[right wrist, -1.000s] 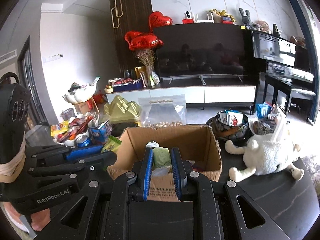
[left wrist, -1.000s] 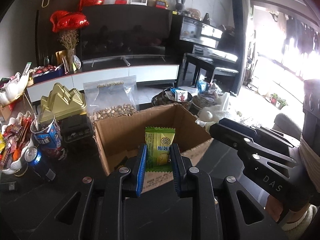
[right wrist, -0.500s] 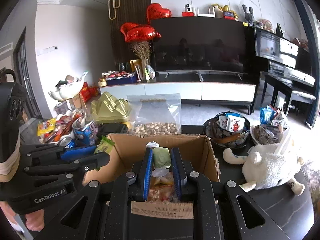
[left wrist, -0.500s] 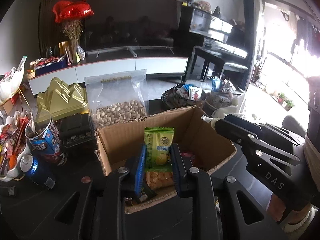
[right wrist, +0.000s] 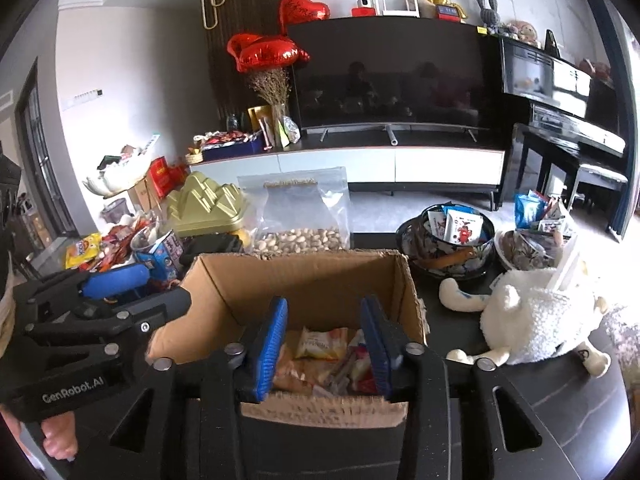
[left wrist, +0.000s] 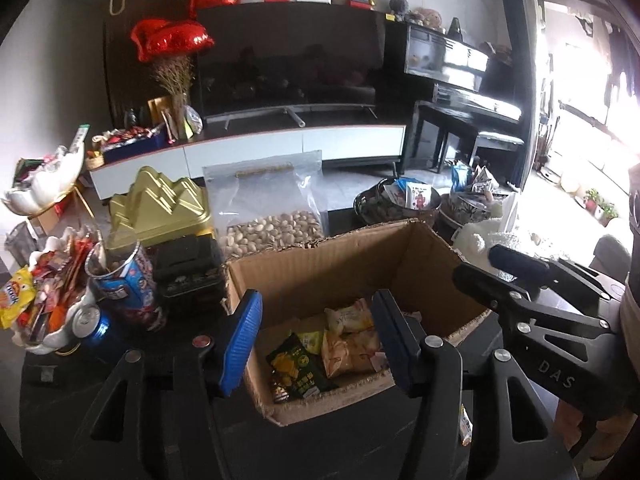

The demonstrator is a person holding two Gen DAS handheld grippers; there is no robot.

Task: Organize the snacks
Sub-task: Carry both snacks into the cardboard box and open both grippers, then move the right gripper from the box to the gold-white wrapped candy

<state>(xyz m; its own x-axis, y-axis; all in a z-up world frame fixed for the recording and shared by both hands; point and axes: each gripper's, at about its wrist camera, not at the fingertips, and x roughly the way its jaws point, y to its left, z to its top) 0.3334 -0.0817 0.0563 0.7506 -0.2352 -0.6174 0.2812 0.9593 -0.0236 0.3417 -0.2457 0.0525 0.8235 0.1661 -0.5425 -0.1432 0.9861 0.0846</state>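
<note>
- Living room: big dark TV [right wrist: 394, 76] on a low white cabinet [right wrist: 348, 168], red heart balloons [right wrist: 268, 50] to its left, black piano [left wrist: 460, 80] off to the right
- Up front, a dark glossy table [right wrist: 560, 436] crammed with stuff
- Open cardboard box [right wrist: 304, 276] sitting mid-table, flaps up, snack packets [left wrist: 348, 340] piled loose on its floor: a dark green-yellow one, a few pale orange ones, some small wrappers
- Left gripper [left wrist: 318, 340] parked over the near edge of the box, blue pads wide apart, jaws just been opening, nothing between them but the view down into the box
- Right gripper [right wrist: 324, 346] same deal from the other side, hovering at the near rim, jaws just been opening too, gap empty, packets lying loose below and not touched
- Each gripper visible in the other's camera, left one coming in from the left side of the box, right one from the right
- Behind the box: clear zip bag of pistachios [right wrist: 298, 216] standing upright, gold mountain-shaped tin [left wrist: 164, 208] beside it on a black box [left wrist: 188, 264]
- Left of that: blue patterned cup [left wrist: 124, 280], blue drink can [left wrist: 94, 324] lying down, white bowl heaped with bright wrappers [left wrist: 44, 304]
- Right of the box: dark patterned bowl [right wrist: 448, 244] full of sachets, second bowl [right wrist: 528, 248] just beyond it, white plush sheep [right wrist: 532, 316] lying on the table near the box's right wall
- Bit of a hand visible under the left gripper's handle in the right view, bottom left corner
</note>
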